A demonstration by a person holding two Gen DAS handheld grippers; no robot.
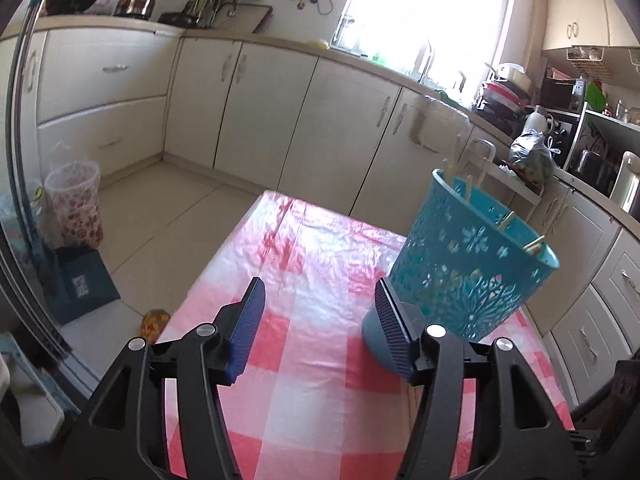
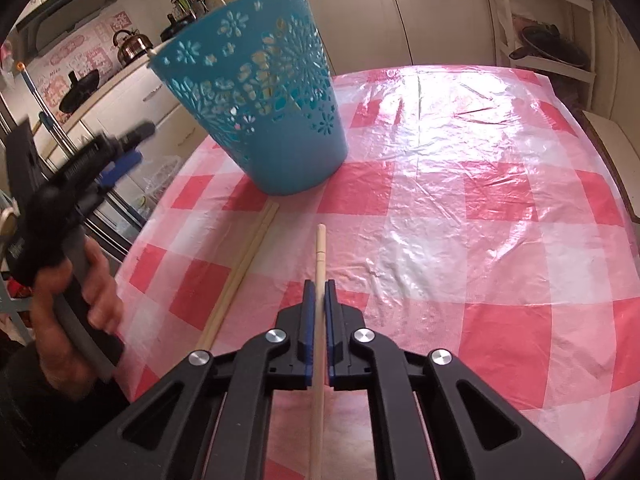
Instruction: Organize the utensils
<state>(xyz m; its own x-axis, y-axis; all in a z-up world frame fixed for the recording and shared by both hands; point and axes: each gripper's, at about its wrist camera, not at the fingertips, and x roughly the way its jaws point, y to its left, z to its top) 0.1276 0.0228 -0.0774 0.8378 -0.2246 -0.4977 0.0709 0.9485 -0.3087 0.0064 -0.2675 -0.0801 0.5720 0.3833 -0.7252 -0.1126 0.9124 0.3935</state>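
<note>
The right gripper (image 2: 319, 296) was clenched on a chopstick (image 2: 319, 264) near the table's (image 2: 460, 208) front edge, the left gripper (image 1: 320, 308) released (nothing between its jaws), so lifting the stick steeply would best clear the basket (image 2: 256, 92) rim.

Home kitchen — cabinets (image 1: 280, 112), kettle (image 1: 136, 0), checked tablecloth (image 2: 460, 200)

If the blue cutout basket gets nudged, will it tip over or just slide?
The blue basket is tall, with a base narrower than its rim, so a push near the top would probably tip it. Its thin, perforated plastic walls suggest it is light. The glossy checked table cover looks slick, so a low push would likely slide it.
</note>
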